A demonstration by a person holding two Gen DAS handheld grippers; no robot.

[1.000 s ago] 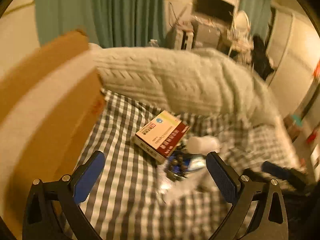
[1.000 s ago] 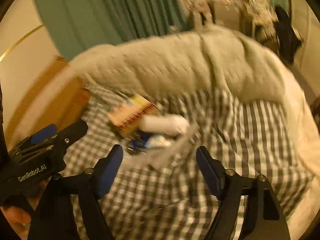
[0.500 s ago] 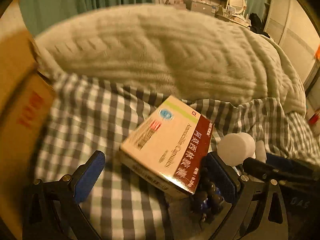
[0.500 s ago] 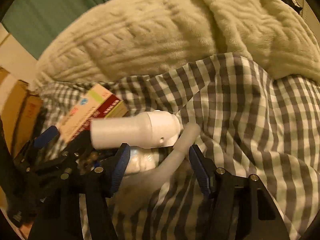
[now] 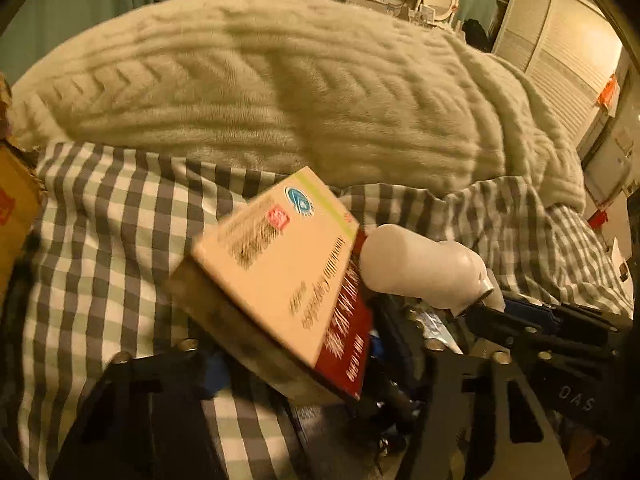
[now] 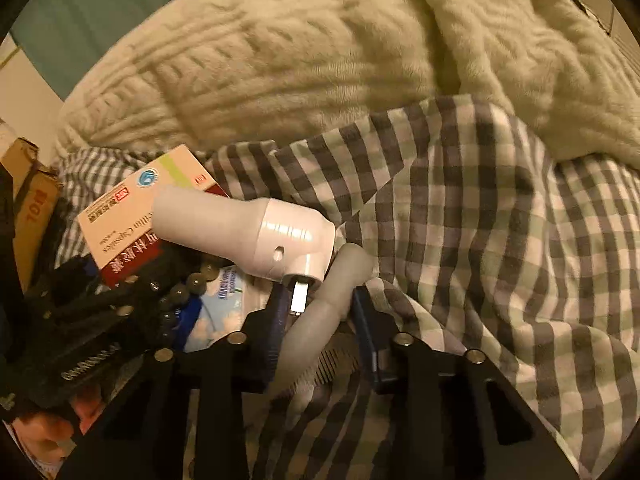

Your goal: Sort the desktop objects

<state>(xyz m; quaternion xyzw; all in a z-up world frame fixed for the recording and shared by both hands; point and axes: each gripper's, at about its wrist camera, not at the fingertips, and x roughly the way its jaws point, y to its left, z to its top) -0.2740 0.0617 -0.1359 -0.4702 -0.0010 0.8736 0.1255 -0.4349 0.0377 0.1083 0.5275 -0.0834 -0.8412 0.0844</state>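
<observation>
Left gripper [image 5: 304, 364] is closing around the medicine box [image 5: 280, 264]; right gripper [image 6: 320, 312] is closing on the white dryer's handle [image 6: 320, 320], both on the bed [image 6: 500, 240].

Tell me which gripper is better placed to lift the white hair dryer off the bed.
Right. The right gripper straddles the hair dryer's handle, jaws closing around it. The left gripper is closing on the medicine box instead, with the dryer off to its side.

On the bed [image 6: 500, 240], the box [image 6: 120, 216] lies left of the dryer [image 6: 240, 232], both before the blanket [image 6: 320, 60]; beads [image 6: 188, 284], perhaps, sit below them.
</observation>
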